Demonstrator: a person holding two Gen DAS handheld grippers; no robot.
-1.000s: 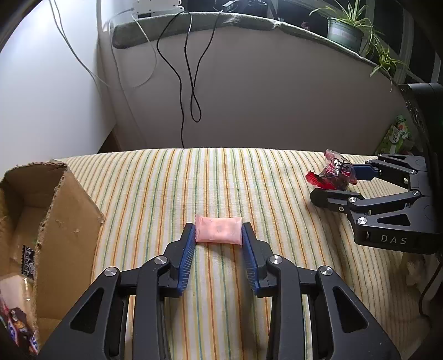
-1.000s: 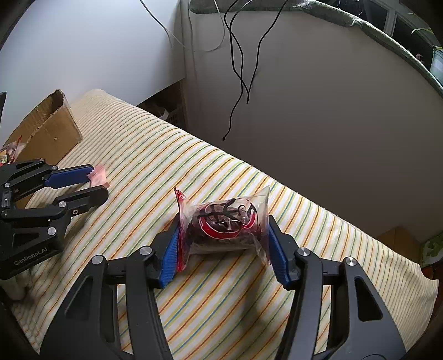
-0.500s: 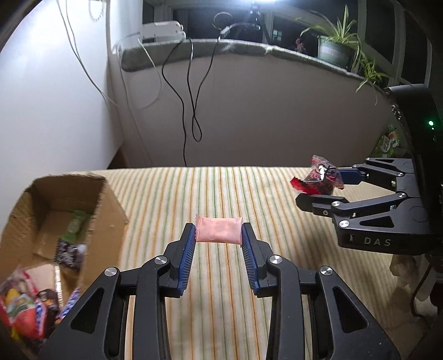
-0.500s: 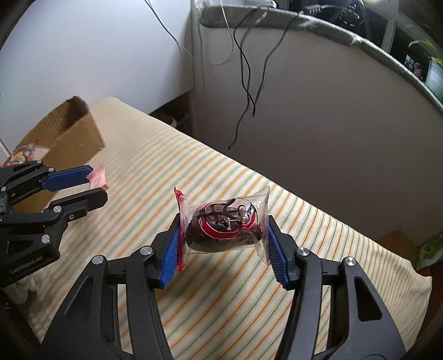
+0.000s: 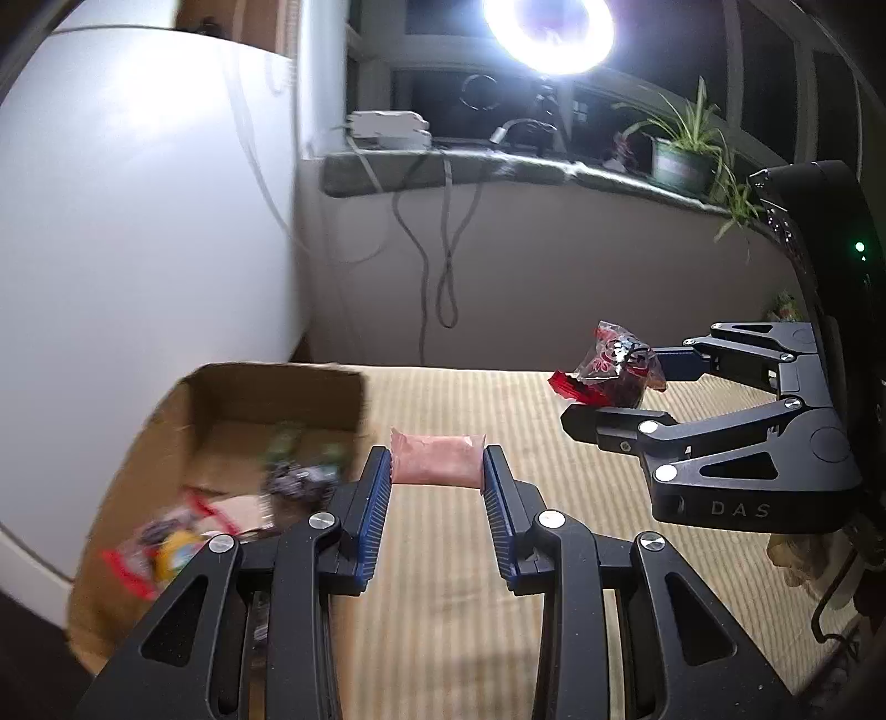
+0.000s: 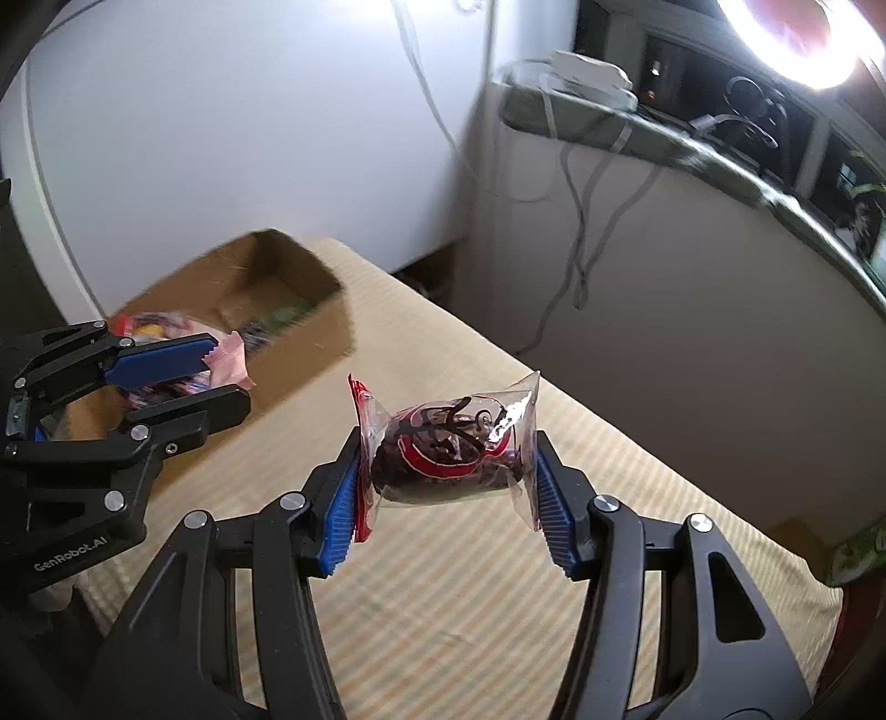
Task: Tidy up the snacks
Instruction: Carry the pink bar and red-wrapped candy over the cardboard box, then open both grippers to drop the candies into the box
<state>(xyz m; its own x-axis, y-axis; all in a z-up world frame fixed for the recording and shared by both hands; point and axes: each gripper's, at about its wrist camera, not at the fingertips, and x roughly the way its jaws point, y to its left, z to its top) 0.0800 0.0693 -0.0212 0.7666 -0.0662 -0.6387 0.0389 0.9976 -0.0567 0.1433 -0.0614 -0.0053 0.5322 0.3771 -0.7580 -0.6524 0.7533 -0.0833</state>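
In the left wrist view, a brown cardboard box [image 5: 221, 421] sits on the striped cloth [image 5: 443, 581] at about 9 o'clock. Its top is open. Inside lie some snacks [image 5: 166, 548], but they are too blurry to name.

In the middle, at about 6 o'clock, is the left gripper [image 5: 437, 487]. Its two blue pads are squeezed onto a small pink packet [image 5: 437, 462], one pad on each end. The packet is held up in the air, above the cloth and just to the right of the box.

At about 3 o'clock is the right gripper [image 5: 626, 382]. It holds a clear wrapper with a dark snack [image 5: 614, 371] and red ends. This one is in the air too, well apart from the pink packet.

At 12 o'clock a round lamp [image 5: 548, 33] shines very bright. A potted plant [image 5: 684, 149] stands on the ledge at about 2 o'clock, and wires [image 5: 437, 260] hang down the wall.

In the right wrist view, the left gripper [image 6: 221, 382] is at 9 o'clock with the pink packet [image 6: 230, 363] peeking out in front of the open box [image 6: 310, 327]. In the middle, the right gripper [image 6: 448, 487] pinches the clear wrapper [image 6: 443, 448] on both sides, with its pads a fair way apart because the snack is fat. The striped cloth [image 6: 470, 620] lies below it.
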